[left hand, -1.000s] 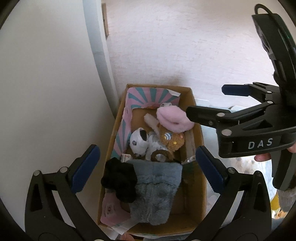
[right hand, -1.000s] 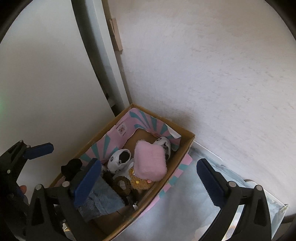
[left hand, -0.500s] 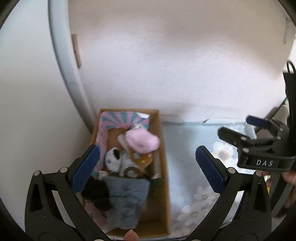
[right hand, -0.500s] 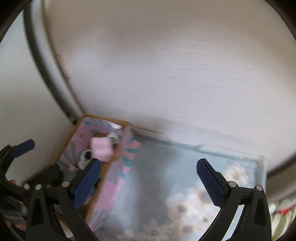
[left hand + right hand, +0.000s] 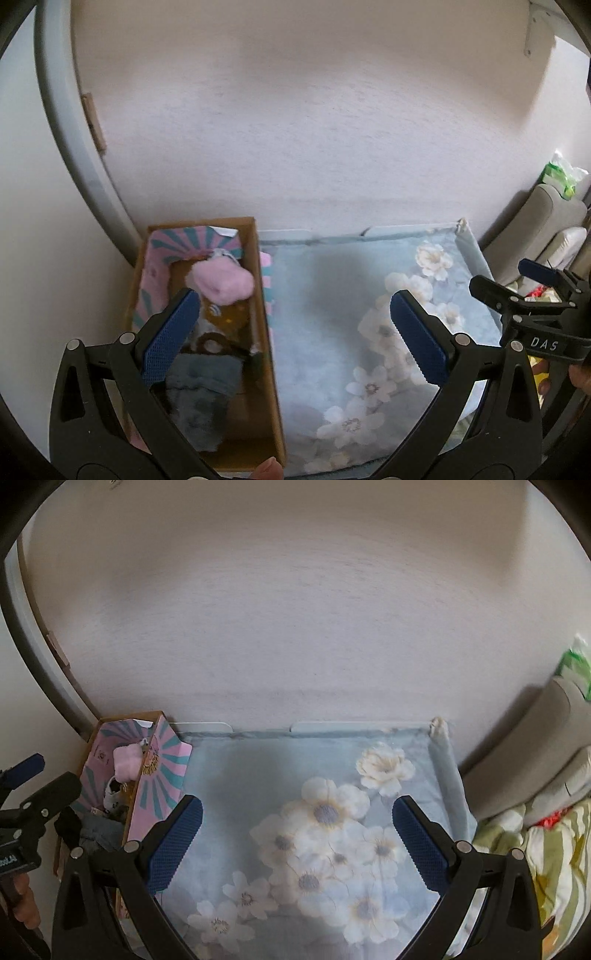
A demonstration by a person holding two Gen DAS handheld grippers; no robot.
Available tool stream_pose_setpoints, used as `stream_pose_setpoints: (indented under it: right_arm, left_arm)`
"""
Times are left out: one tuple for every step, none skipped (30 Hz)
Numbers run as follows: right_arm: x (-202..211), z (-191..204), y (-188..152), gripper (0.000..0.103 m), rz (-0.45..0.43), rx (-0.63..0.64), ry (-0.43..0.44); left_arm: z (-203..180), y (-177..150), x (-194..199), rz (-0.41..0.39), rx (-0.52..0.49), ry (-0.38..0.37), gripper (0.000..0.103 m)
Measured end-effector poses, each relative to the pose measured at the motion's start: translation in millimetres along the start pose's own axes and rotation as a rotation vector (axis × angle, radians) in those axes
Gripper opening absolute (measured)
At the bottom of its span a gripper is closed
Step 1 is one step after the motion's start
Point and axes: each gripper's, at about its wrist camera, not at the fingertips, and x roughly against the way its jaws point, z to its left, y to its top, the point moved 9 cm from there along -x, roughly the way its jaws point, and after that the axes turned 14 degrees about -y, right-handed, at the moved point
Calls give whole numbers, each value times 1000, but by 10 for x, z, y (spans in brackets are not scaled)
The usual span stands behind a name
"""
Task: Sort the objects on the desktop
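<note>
A cardboard box [image 5: 264, 332] with a pink and teal lining stands at the left end of the table against the wall; it also shows in the right wrist view [image 5: 162, 775]. It holds a pink plush [image 5: 223, 282], a brown plush [image 5: 229, 314], a grey cloth [image 5: 203, 391] and other soft items. My left gripper [image 5: 295, 332] is open and empty, above the box's right wall. My right gripper [image 5: 295, 838] is open and empty over the flowered cloth [image 5: 314, 812], and it shows at the right edge of the left wrist view [image 5: 517, 288].
A pale blue flowered cloth [image 5: 369, 314] covers the table top, which ends at the white wall behind. A grey sofa [image 5: 535, 746] and a striped green fabric [image 5: 546, 849] lie to the right. A green packet [image 5: 561, 173] sits on the sofa back.
Both grippers have pulled back and swung right, away from above the box. The flowered table cloth has come into view. Both stay open and empty.
</note>
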Motion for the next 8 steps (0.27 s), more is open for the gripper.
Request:
stream_pose_setpoints:
  right_arm:
    - [0,-29,-16,102,3,-2,-4]
    - [-35,-34,-56,102,8,-1,-7]
    - [-49,-40,-74,102,11,1,-8]
    - [-65,-49,-92,102,14,1,-11]
    - [-63,-55,-101,102,16,-1,-13]
    - [-69,-56,-109,102,18,0,-13]
    - [-69,-63,-109,102,18,0,-12]
    - [-62,-68,-109,102,16,1,-12]
  left_arm:
    - [-12,-13,-7,1,1,-2,103]
    - [-27,-29,-12,3,1,-6,103]
    - [-43,-40,-18,3,1,-6,103]
    - [-51,-45,-18,2,-1,-6,103]
    - [-60,-52,-10,-3,-5,-1,103]
    - [-66,-51,-7,-5,-8,2,103]
    - [-69,-48,1,-7,-9,6,103]
    - [-69,-46,8,-9,-6,10,103]
